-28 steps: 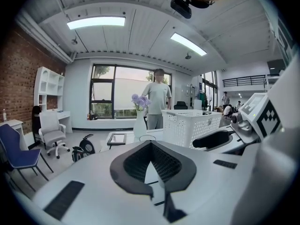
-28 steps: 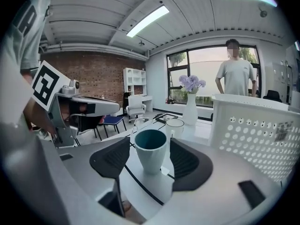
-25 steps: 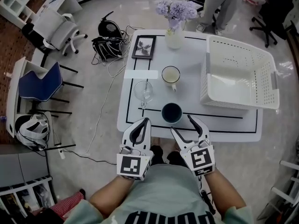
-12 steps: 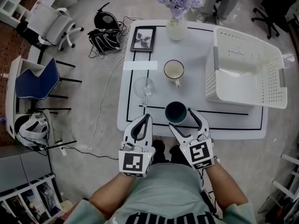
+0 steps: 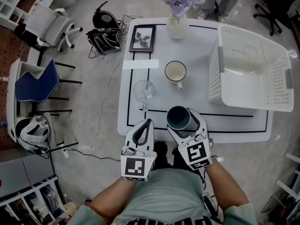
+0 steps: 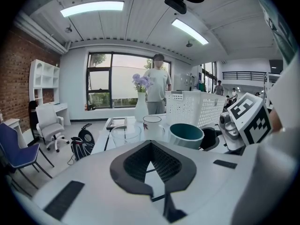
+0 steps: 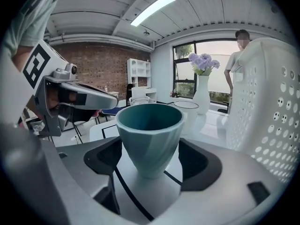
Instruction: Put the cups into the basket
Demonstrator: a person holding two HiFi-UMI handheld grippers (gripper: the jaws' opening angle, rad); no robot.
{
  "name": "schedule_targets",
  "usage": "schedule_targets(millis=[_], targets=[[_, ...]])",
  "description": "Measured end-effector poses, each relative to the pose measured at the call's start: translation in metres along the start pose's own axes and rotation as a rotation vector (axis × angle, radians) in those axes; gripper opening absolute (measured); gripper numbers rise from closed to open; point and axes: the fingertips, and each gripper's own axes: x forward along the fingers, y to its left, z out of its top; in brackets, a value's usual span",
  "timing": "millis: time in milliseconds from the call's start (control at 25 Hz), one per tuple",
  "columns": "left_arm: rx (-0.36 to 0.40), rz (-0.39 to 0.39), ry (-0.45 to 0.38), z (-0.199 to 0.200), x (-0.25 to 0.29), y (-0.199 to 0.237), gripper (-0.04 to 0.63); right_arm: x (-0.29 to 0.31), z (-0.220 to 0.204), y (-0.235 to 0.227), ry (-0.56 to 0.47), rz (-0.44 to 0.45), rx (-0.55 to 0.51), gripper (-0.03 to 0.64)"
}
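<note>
A teal cup (image 5: 178, 117) stands on the white table (image 5: 201, 90) near its front edge, and the right gripper view shows the cup (image 7: 150, 135) upright. My right gripper (image 5: 183, 121) has the cup between its jaws, which are opening, with a gap on each side. My left gripper (image 5: 143, 123) sits shut and empty at the table's front edge, left of the cup. Farther back are a white mug (image 5: 175, 71) and a clear glass (image 5: 144, 90). The white perforated basket (image 5: 253, 97) stands at the table's right.
A vase of purple flowers (image 5: 177, 26) and a picture frame (image 5: 143, 38) stand at the table's far edge. Left of the table, chairs (image 5: 35, 83) and a bag with cables (image 5: 105, 27) are on the floor. A person (image 6: 158, 86) stands beyond the table.
My right gripper has moved forward so that the teal cup now sits between its jaws, which have spread wider. The left gripper has hardly moved.
</note>
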Motion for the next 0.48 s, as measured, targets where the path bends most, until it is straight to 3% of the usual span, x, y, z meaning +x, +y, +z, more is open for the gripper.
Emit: schedule_targets(millis=[480], targets=[[0.008,-0.011,0.022,-0.011,0.007,0.002,0.002,0.023,0.001,0.001,-0.02,0.018,-0.043,0.362]])
